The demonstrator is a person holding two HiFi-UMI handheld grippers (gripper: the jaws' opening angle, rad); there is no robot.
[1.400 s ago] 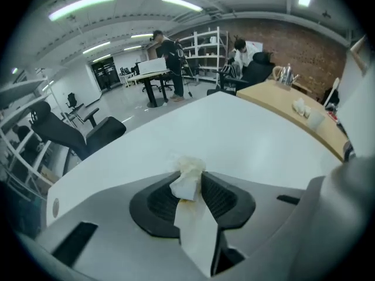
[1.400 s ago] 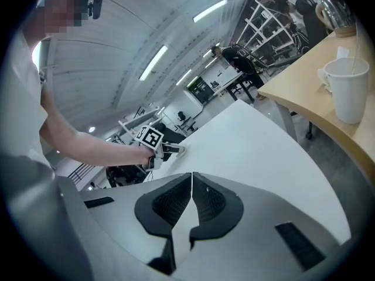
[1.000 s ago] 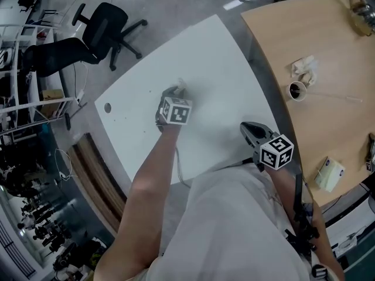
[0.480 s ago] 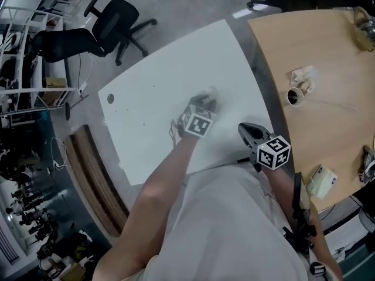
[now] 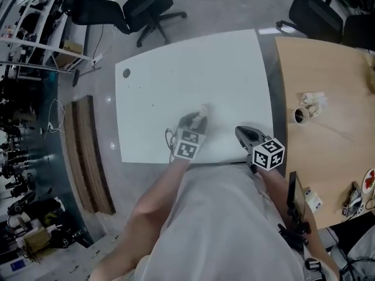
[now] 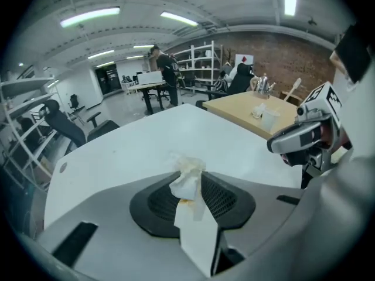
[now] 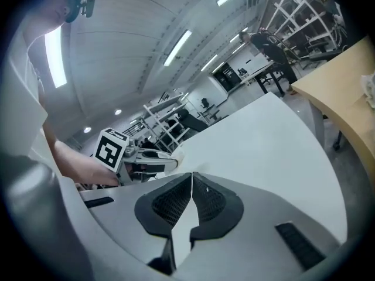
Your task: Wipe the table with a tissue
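Observation:
A crumpled white tissue (image 5: 203,110) with a small brown stain is pinched between the jaws of my left gripper (image 5: 199,118), over the near part of the white table (image 5: 193,69). The left gripper view shows the tissue (image 6: 186,180) sticking up from the gripper (image 6: 190,177), whose pads press on it. My right gripper (image 5: 241,133) hovers at the table's near edge, just right of the left one, its jaws together and empty. In the right gripper view, this gripper (image 7: 191,179) points across the table (image 7: 263,139) with the left gripper (image 7: 153,160) to its left.
A wooden table (image 5: 328,86) adjoins on the right, carrying a paper cup (image 5: 301,115) and a wad of tissue (image 5: 313,100). Black office chairs (image 5: 146,4) stand beyond the far edge. A round hole (image 5: 126,72) marks the white table's far left corner.
My left gripper has slid the tissue across the white table toward the near edge, ending closer to the right gripper. The right gripper has stayed in place.

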